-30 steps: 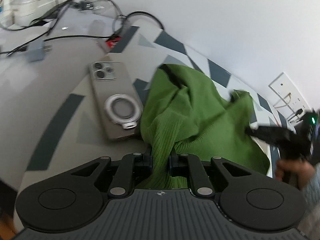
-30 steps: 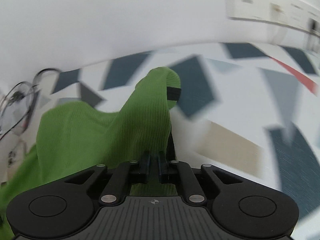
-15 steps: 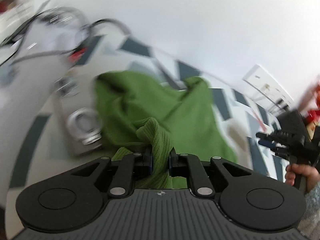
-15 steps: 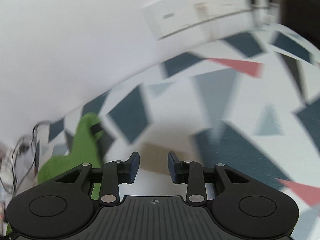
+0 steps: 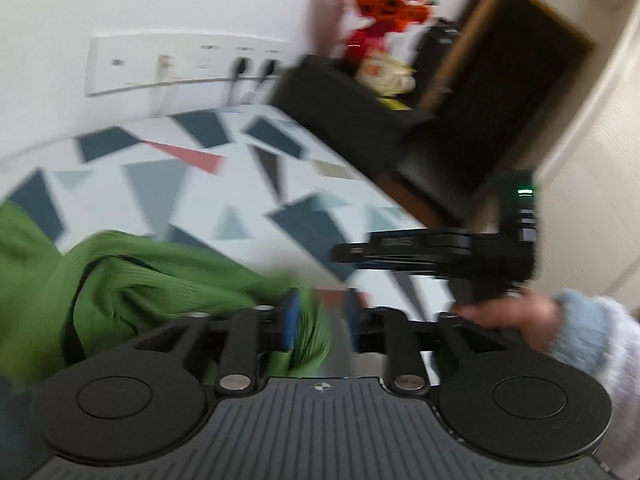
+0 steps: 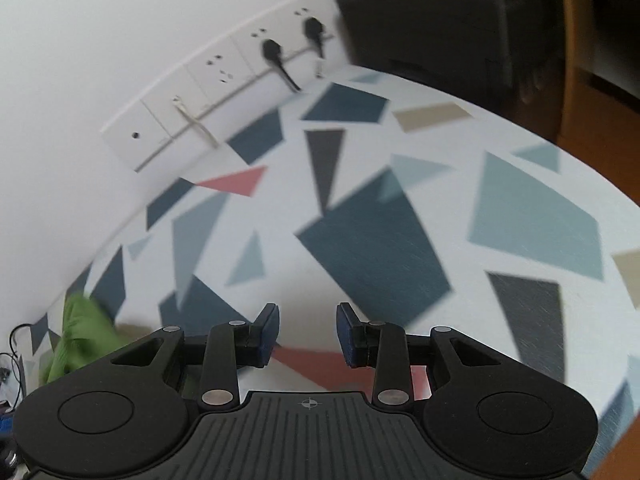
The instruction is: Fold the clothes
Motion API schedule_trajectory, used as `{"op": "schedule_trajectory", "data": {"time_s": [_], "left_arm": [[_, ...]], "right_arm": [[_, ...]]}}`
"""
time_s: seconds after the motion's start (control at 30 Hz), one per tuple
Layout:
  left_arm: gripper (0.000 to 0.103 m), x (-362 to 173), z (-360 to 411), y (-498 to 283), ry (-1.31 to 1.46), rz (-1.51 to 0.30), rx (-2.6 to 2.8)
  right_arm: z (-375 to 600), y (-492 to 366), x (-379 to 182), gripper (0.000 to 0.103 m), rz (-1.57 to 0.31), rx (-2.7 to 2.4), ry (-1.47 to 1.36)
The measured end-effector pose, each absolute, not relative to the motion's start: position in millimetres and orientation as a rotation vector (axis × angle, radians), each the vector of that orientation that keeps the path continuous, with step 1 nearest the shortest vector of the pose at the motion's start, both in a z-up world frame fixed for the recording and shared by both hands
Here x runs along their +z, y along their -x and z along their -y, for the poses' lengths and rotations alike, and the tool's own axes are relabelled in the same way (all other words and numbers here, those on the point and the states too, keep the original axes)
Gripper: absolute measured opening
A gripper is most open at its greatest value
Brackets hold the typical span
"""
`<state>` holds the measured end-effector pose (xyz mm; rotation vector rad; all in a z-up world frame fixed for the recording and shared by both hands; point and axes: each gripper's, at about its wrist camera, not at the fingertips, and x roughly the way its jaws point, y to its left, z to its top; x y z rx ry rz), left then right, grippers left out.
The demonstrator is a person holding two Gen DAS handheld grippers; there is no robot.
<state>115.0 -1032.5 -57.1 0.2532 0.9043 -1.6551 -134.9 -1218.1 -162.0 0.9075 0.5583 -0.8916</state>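
The ribbed green knit sweater [image 5: 132,280] lies bunched on the triangle-patterned tabletop [image 6: 400,208], its fold against the inner pad of the left gripper [image 5: 320,314], whose jaws stand apart, while the right gripper [image 6: 307,334] hovers wide open, empty, well apart from it.

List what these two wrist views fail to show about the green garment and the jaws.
- Green garment, left wrist view: cut off by the left edge and the gripper body, so its fold state is unclear.
- Left gripper: jaws apart, but motion blur hides whether cloth touches a pad.
- Green garment, right wrist view: only a blurred corner shows.
- Right gripper, left wrist view: side-on, its jaws unreadable.
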Motion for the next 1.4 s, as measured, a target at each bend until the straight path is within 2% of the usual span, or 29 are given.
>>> {"op": "schedule_trajectory", "data": {"time_s": [0.03, 0.07, 0.2, 0.23, 0.33, 0.47, 0.5, 0.53, 0.57, 0.7, 0.87, 0.9, 0.93, 1.0, 1.27, 1.4], "left_arm": [[0.071, -56, 1022, -118, -0.234, -0.882, -1.661], [0.074, -56, 1010, -124, -0.216, -0.852, -1.648], [0.073, -62, 963, -169, -0.164, -0.867, -1.478], [0.073, -65, 951, -181, -0.151, -0.881, -1.42], [0.073, -80, 916, -214, -0.11, -0.923, -1.243], [0.073, -98, 875, -236, -0.083, -0.971, -1.071], [0.073, -103, 868, -238, -0.086, -0.981, -1.04], [0.073, -107, 862, -239, -0.092, -0.989, -1.016], [0.073, -111, 857, -240, -0.099, -0.993, -1.0], [0.073, -120, 854, -240, -0.115, -1.008, -0.981], [0.073, -115, 875, -240, -0.085, -0.986, -1.013], [0.073, -114, 883, -240, -0.078, -0.98, -1.029], [0.073, -113, 892, -240, -0.071, -0.975, -1.044], [0.073, -115, 916, -238, -0.098, -0.969, -1.072], [0.073, -150, 1012, -225, -0.183, -1.053, -1.142], [0.073, -169, 1051, -216, -0.233, -1.073, -1.123]], "right_arm": [[1216, 137, -163, 0.031, -0.557, -0.885, -0.91], [1213, 134, -162, 0.031, -0.556, -0.868, -0.903], [1198, 101, -153, 0.037, -0.568, -0.76, -0.821], [1193, 89, -150, 0.045, -0.578, -0.718, -0.79], [1181, 49, -144, 0.06, -0.613, -0.601, -0.704], [1170, -5, -149, 0.064, -0.693, -0.492, -0.614], [1169, -16, -154, 0.061, -0.734, -0.486, -0.599], [1172, -20, -157, 0.036, -0.752, -0.505, -0.595], [1181, -11, -154, 0.021, -0.722, -0.554, -0.617], [1217, 22, -143, 0.015, -0.6, -0.749, -0.705], [1261, 64, -129, 0.014, -0.435, -0.987, -0.807], [1270, 73, -126, 0.018, -0.401, -1.034, -0.827], [1279, 81, -124, 0.031, -0.366, -1.081, -0.846], [1293, 97, -120, 0.051, -0.31, -1.154, -0.877], [1228, 121, -151, 0.057, -0.528, -0.956, -0.873], [1194, 108, -166, 0.074, -0.625, -0.914, -0.844]]}}
